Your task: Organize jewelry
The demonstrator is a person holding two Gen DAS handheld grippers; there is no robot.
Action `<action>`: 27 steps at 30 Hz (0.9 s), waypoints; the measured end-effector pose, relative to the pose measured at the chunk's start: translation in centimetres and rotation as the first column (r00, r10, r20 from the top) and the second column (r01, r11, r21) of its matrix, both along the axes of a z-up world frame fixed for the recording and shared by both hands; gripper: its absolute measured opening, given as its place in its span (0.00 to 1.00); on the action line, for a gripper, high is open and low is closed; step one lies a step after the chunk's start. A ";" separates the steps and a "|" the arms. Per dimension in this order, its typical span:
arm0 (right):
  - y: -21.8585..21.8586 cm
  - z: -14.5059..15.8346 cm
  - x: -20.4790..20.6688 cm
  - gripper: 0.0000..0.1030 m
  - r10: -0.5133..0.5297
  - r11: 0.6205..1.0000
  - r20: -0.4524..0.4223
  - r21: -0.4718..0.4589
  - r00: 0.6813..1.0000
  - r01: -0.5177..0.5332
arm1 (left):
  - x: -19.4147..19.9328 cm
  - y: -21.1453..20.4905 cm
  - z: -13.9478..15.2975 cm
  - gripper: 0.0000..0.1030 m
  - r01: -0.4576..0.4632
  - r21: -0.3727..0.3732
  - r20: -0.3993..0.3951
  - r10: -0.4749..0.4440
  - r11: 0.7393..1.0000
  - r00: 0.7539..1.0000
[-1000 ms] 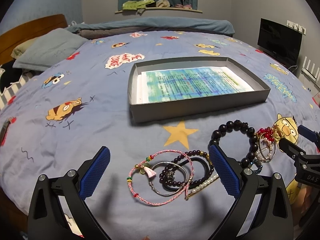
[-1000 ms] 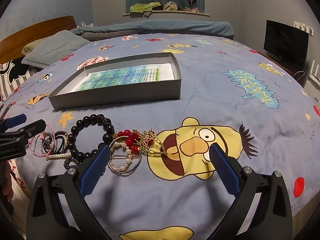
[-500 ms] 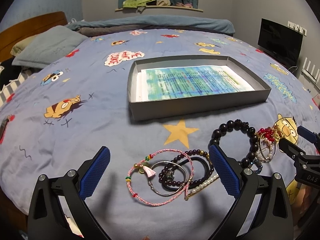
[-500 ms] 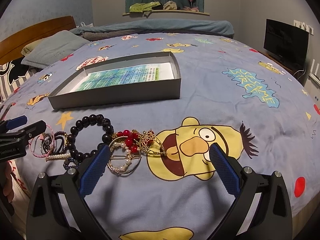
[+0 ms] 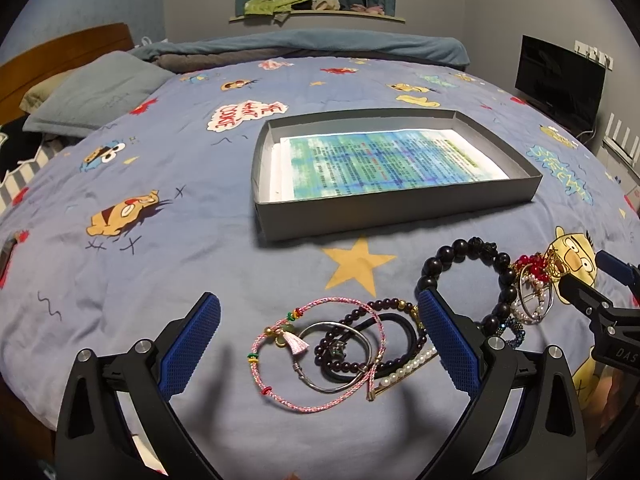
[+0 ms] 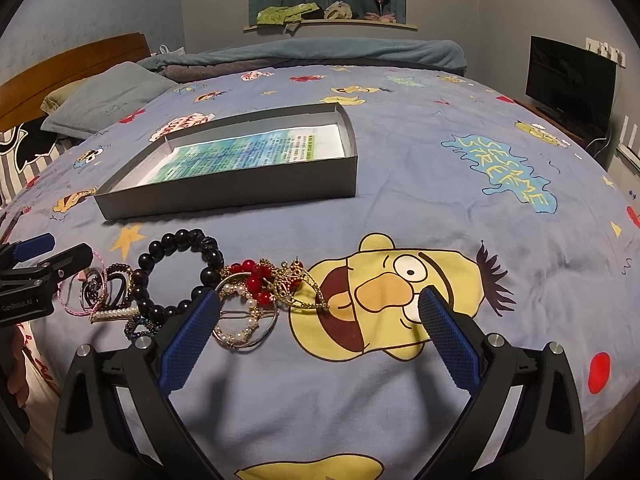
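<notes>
Lying on a blue cartoon-print bedspread (image 5: 160,264), the jewelry sits in a loose row near the bed's front edge. Grey shallow box (image 5: 384,208), paper-lined, rests just behind the pile, long axis running left-right in the left wrist view; nothing between it and the pieces. Pillow (image 5: 96,96) far left, dark TV (image 5: 560,76) far right. Left hand-held gripper (image 5: 320,344): jaws spread wide, released, straddling a pink cord bracelet (image 5: 280,352), a silver bangle (image 5: 320,360) and dark small-bead loops, touching none that I can tell. Pearl bar (image 5: 404,372) lies slanted, near end toward the camera. Right hand-held gripper (image 6: 320,332): jaws wide apart, gripping nothing; its left finger tip overlaps a pearl hoop (image 6: 244,324). Black bead bracelet (image 6: 180,272) flat, beside red beads (image 6: 256,280) and gold filigree piece (image 6: 296,284).
</notes>
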State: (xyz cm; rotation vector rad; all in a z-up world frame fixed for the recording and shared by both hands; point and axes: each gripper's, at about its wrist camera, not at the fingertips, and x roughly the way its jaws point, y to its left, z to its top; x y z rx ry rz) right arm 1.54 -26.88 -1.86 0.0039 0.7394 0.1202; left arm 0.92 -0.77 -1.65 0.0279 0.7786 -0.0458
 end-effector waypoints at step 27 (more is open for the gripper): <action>-0.1 2.8 1.4 0.95 0.057 0.998 -0.016 0.015 0.998 -0.057 | 0.7 0.4 2.1 0.95 -0.044 0.016 0.009 0.044 0.999 0.999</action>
